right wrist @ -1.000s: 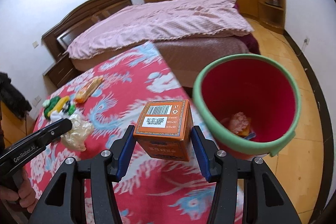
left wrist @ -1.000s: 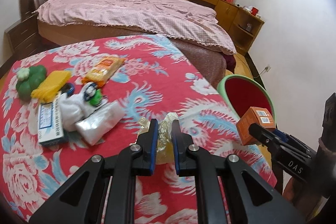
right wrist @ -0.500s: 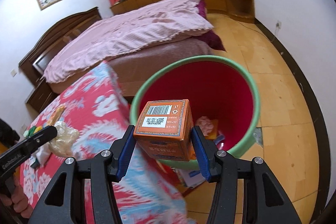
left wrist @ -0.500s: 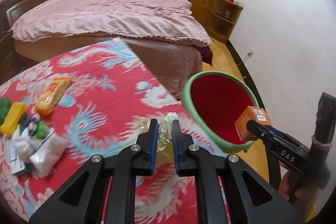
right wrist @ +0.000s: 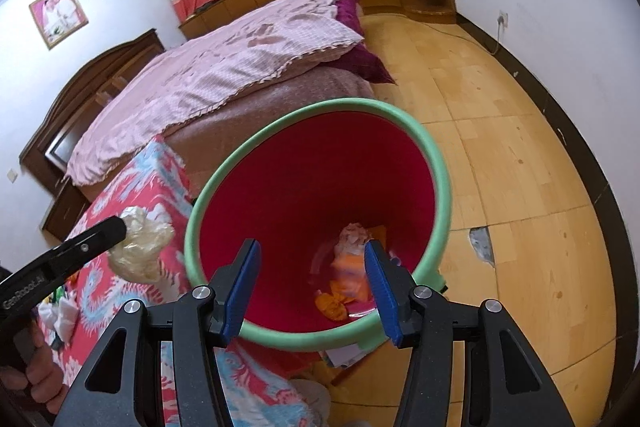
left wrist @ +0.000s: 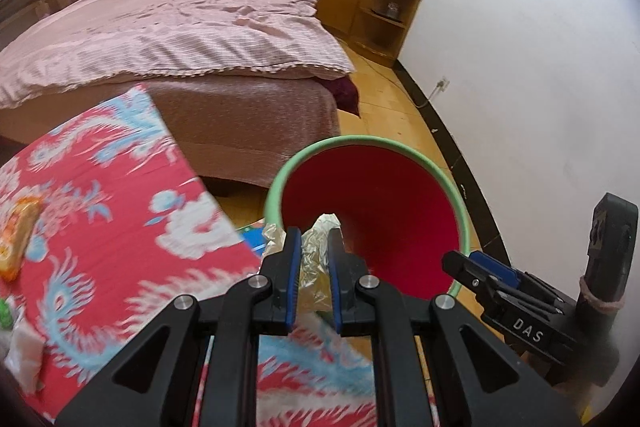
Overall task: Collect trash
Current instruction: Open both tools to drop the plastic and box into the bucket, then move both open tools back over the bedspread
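Orange box: gone from the right gripper (right wrist: 311, 287), now lying in the bin (right wrist: 438, 187) among other scraps. Right gripper: jaws apart, empty, above the bin's mouth. Left gripper (left wrist: 311, 277): jaws narrow, clamped on a crumpled plastic wrapper (left wrist: 316, 247), beside the bin's rim, over the edge of the red flowered cloth (left wrist: 100, 211).

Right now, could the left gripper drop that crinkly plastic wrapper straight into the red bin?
Probably not quite yet. The left gripper is shut on the plastic wrapper, which looks to hang just short of the bin's green rim, over the red cloth. Nothing blocks the open mouth, so a short move across should do.
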Action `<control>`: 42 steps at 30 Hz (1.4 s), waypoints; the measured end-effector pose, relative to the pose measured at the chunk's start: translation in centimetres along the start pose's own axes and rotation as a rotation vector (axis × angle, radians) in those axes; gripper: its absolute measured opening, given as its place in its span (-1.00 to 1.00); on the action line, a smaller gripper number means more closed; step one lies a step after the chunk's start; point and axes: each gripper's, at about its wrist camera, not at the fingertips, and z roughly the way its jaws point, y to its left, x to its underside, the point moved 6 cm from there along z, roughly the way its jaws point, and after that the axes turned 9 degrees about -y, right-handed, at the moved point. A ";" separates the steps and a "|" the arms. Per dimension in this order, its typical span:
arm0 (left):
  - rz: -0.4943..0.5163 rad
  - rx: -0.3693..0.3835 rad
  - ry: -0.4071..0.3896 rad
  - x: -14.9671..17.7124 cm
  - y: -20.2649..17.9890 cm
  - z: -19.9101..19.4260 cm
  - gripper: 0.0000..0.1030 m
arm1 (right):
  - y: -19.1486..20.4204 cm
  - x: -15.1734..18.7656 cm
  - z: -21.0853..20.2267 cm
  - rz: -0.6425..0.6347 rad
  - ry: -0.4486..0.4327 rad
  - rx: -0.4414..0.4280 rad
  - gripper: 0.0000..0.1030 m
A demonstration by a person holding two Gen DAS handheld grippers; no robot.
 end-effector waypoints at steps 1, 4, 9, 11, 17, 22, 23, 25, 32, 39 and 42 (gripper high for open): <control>0.004 0.006 0.000 0.0 -0.3 0.3 -0.76 | -0.3 -0.1 -0.1 0.006 -0.004 0.002 0.08; 0.020 0.028 -0.001 -0.2 -1.2 1.1 -0.76 | -1.0 -0.3 -0.4 0.020 -0.012 0.009 0.08; 0.032 0.025 0.002 -0.1 -1.9 1.8 -0.25 | -2.0 -0.6 -0.7 0.041 -0.017 0.019 0.08; 0.029 0.016 0.002 -0.1 -1.9 1.8 -0.21 | -2.1 -0.6 -0.8 0.047 -0.017 0.021 0.08; 0.002 -0.003 0.001 0.1 -1.2 1.0 -0.21 | -1.7 -0.4 -1.3 0.042 -0.014 0.020 0.22; -0.028 -0.024 -0.002 0.6 -0.2 -0.5 -0.17 | -1.0 -0.2 -1.9 0.026 -0.019 0.022 0.33; -0.036 -0.034 -0.001 0.8 0.1 -0.9 -0.17 | -0.9 -0.1 -2.0 0.023 -0.018 0.021 0.37; -0.047 -0.052 -0.001 1.1 0.7 -1.6 -0.15 | -0.5 0.0 -2.3 0.021 -0.018 0.015 0.38; -0.095 -0.118 -0.018 2.0 3.5 -4.7 -0.14 | 1.7 0.5 -3.5 -0.019 -0.020 -0.015 0.38; -0.144 -0.182 -0.051 2.7 6.5 -8.3 -0.14 | 4.4 1.4 -4.3 -0.052 -0.009 -0.063 0.39; -0.165 -0.215 -0.061 3.1 7.9 -9.6 -0.14 | 5.5 1.6 -4.5 -0.067 -0.008 -0.081 0.39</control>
